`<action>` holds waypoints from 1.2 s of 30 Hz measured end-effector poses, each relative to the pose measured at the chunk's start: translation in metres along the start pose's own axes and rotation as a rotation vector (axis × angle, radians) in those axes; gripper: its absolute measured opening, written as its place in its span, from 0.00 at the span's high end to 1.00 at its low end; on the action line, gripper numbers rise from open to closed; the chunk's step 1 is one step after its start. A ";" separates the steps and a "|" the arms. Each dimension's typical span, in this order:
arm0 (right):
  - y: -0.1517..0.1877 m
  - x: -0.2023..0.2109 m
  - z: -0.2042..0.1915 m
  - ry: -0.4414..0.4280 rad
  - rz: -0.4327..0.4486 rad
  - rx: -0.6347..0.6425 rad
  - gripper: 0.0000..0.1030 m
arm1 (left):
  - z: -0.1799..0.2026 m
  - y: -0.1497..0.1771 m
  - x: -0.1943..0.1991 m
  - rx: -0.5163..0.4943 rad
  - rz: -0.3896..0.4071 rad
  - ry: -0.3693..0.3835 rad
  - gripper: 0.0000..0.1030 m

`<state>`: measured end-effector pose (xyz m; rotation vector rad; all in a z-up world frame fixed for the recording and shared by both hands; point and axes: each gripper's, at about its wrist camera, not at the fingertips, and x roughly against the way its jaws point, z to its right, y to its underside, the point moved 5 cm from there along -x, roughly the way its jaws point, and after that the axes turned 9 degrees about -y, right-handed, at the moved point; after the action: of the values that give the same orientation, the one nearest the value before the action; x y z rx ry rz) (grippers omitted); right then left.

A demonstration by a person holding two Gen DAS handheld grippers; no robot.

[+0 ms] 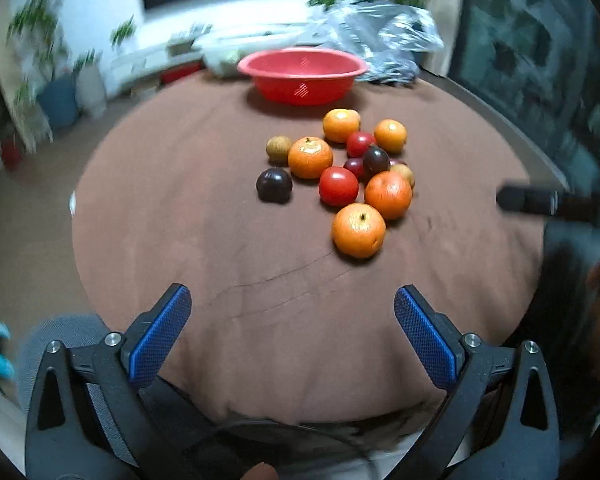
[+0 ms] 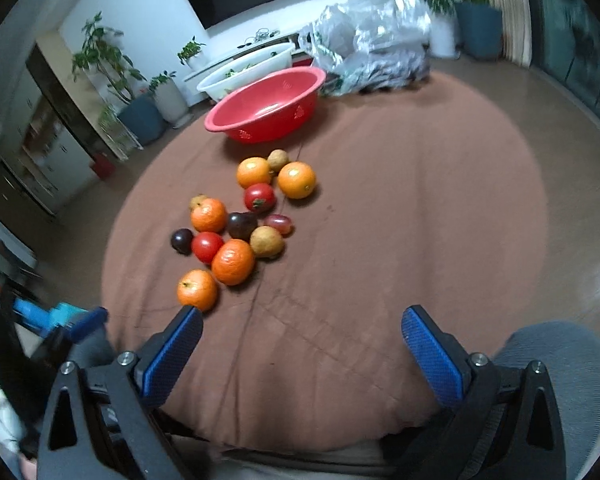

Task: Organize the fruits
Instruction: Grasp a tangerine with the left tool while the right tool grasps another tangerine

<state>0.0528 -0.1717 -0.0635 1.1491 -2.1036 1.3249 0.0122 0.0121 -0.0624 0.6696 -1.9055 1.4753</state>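
— Starting from what sits closest to us: our right gripper (image 2: 302, 344) hangs over the near edge of the table (image 2: 420, 208), jaws spread wide and holding nothing. The nearest orange (image 2: 197, 290) lies just ahead of its left fingertip, off to the left of the gap and not between the pads.

— And our left gripper (image 1: 292, 320)? We see it spread open and empty too, low at the near rim. From there that same nearest orange (image 1: 358, 230) lies ahead and a little to the right, with bare brown cloth between.

— So which hand do we judge nearer? In its own view the right one looks almost up against the fruit, but the fisheye makes that hard to trust. In the left view its dark body shows only at the right edge, blurred.

— Being round, the orange gives us no long axis to line up with. We would only need to swing left until it is centred in the opening.

— Beyond it the rest of the fruit pile (image 2: 240, 220) runs away from us: more oranges, red tomatoes, dark plums, a few small tan fruits, some touching.

— Farthest, the red basin (image 2: 266, 110) stands empty past the pile, near the far edge, with a white tub (image 2: 246, 72) and a crumpled plastic bag (image 2: 374, 40) behind. Nothing is sorted yet, we think.
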 end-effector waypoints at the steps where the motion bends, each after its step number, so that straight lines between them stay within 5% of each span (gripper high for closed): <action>1: -0.001 -0.001 0.001 -0.023 -0.004 -0.015 0.01 | 0.003 0.001 0.000 -0.024 0.006 -0.007 0.00; 4: -0.002 -0.005 0.004 -0.104 -0.020 -0.067 0.04 | 0.011 -0.003 -0.005 -0.063 -0.030 0.000 0.00; 8: -0.002 -0.007 0.006 -0.125 -0.041 -0.085 0.15 | 0.016 -0.022 -0.007 -0.069 0.020 0.034 0.00; 10: -0.003 -0.007 0.008 -0.133 -0.041 -0.094 0.20 | 0.021 -0.028 -0.024 -0.088 -0.033 0.007 0.00; 16: -0.008 -0.011 0.013 -0.144 -0.047 -0.098 0.20 | 0.030 -0.040 -0.054 -0.093 -0.089 0.095 0.01; 20: -0.011 -0.014 0.012 -0.119 -0.045 -0.073 0.20 | 0.029 -0.043 -0.061 -0.072 -0.111 0.171 0.32; 27: -0.015 -0.020 0.008 -0.094 -0.042 -0.044 0.20 | 0.044 -0.043 -0.063 -0.080 -0.120 0.277 0.66; 36: -0.018 -0.039 -0.009 -0.106 -0.074 -0.009 0.27 | 0.023 -0.033 -0.051 -0.009 -0.112 0.314 0.67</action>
<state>0.0890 -0.1506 -0.0765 1.3073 -2.1158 1.2451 0.0661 -0.0177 -0.0833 0.4980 -1.6087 1.4080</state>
